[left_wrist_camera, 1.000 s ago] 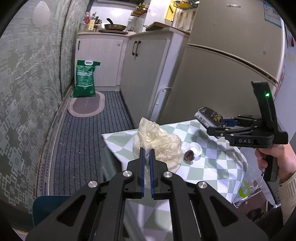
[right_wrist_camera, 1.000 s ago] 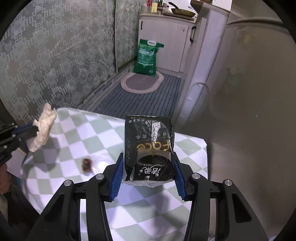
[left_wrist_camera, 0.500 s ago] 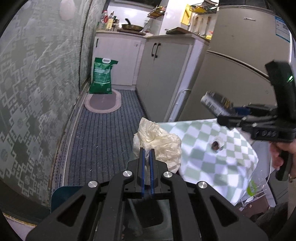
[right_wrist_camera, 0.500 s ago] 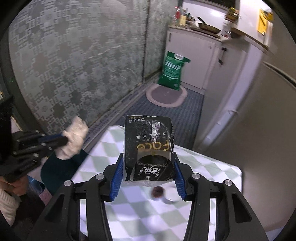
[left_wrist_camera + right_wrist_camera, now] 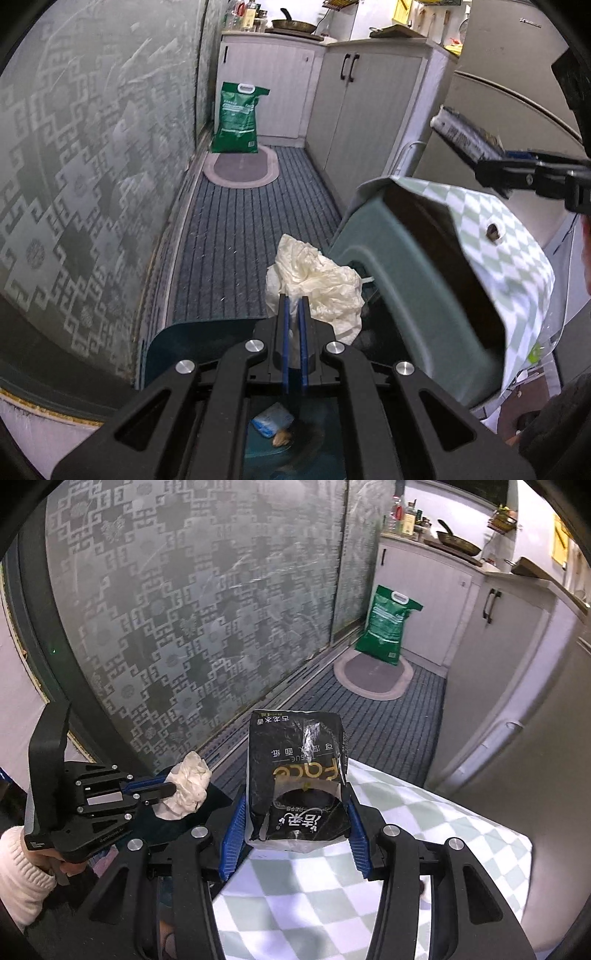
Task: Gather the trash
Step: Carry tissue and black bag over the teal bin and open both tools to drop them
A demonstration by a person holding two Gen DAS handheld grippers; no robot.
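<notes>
While the left gripper (image 5: 292, 306) hangs over the open bin (image 5: 207, 343), its fingers (image 5: 284, 332) are pinched nearly shut on a crumpled wad (image 5: 317, 280), which juts forward past the tips and sits above the bin's far rim. That is the relation the drop turns on, in my judgement: the bin mouth lies straight below and slightly behind the wad, so opening here, or after a small pull back, should let it fall inside, where a blue scrap (image 5: 272, 424) already lies. The raised lid (image 5: 410, 288) stands just right of the wad, near enough to catch it. The right gripper (image 5: 295, 827) is farther off, above the checked desk (image 5: 424, 849), its fingers (image 5: 231, 842) spread wide and clamped on the sides of a black tissue pack (image 5: 297, 779), long axis pointing away along the fingers. A small brown bit (image 5: 493, 231) is left on the desk. A second ago the left gripper was over the desk edge with no bin in sight; it has since swung down over the bin, and the right has followed toward that side.
</notes>
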